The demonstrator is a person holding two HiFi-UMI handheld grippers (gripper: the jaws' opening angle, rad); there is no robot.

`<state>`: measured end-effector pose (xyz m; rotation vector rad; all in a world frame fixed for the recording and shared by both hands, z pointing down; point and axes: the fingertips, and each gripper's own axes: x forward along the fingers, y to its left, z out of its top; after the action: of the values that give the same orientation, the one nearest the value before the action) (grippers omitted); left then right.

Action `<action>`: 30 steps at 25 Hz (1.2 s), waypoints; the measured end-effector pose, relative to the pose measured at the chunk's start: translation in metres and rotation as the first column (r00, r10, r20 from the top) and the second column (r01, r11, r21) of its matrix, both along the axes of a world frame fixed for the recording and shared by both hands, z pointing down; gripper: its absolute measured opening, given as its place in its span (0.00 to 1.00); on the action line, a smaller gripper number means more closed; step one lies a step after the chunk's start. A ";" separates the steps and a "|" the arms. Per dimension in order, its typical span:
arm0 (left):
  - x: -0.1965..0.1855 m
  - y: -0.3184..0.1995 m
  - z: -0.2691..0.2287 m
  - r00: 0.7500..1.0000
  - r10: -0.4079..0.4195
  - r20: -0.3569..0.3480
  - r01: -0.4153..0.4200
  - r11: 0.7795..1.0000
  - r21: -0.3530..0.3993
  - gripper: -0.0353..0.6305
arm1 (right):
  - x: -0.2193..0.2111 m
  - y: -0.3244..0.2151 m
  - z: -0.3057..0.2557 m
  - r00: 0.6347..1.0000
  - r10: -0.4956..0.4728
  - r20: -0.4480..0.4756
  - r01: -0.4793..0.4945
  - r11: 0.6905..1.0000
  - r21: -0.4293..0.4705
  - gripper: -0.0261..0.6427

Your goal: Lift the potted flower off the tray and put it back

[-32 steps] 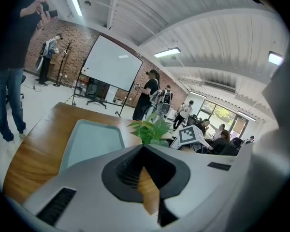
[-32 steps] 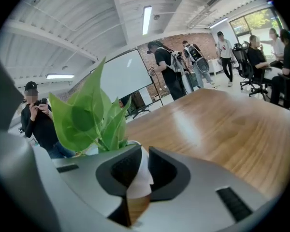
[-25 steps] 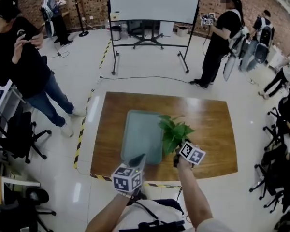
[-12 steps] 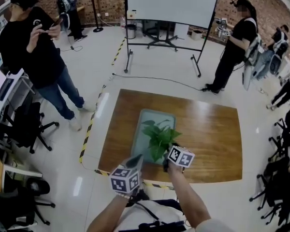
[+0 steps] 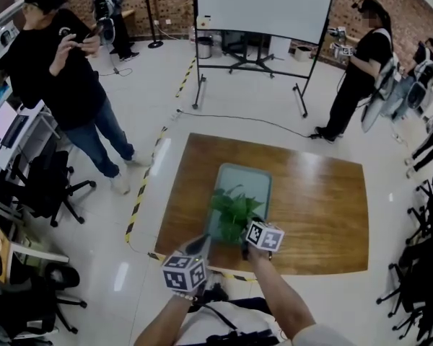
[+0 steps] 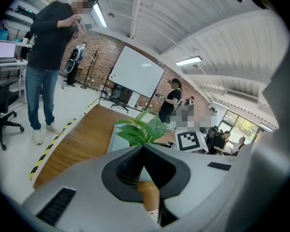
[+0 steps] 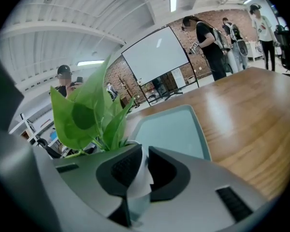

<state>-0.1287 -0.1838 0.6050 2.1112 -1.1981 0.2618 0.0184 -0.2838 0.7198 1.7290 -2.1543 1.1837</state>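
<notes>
Since the earlier head frame, the potted flower (image 5: 231,213) had shifted from the tray's (image 5: 247,182) 3 o'clock edge to over its 6 o'clock end.

Left gripper (image 5: 202,242): at 7 o'clock of the plant, near it but apart. Its own view showed the jaws pressed together at the tips with nothing between them (image 6: 144,146). The leaves (image 6: 141,129) stood just past the tips at 12 o'clock.

Potted flower: the head view showed only foliage, with the pot hidden under it. Could not tell whether the pot rested on the tray.

Right gripper (image 5: 247,244): at 5 o'clock of the plant. Its own view showed what the head view did not: the jaws (image 7: 144,151) pinching the white pot wall, leaves (image 7: 87,115) rising at 10 o'clock, and the bare tray (image 7: 171,129) ahead at 1 o'clock on the wooden table (image 7: 251,124).
</notes>
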 end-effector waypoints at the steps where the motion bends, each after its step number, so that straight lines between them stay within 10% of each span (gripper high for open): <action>1: 0.000 0.001 0.001 1.000 -0.001 0.000 0.001 1.000 -0.002 0.05 | 0.000 0.000 0.001 1.000 0.000 0.001 0.000 1.000 0.000 0.11; 30: 0.089 0.056 -0.026 0.997 0.030 -0.068 -0.026 0.997 0.067 0.05 | 0.105 0.144 -0.107 0.999 -0.038 -0.015 0.040 0.982 0.182 0.04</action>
<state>-0.0393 -0.1281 0.5793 2.1777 -1.1524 0.1626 0.1232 -0.1399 0.6131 1.7479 -2.3441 0.9917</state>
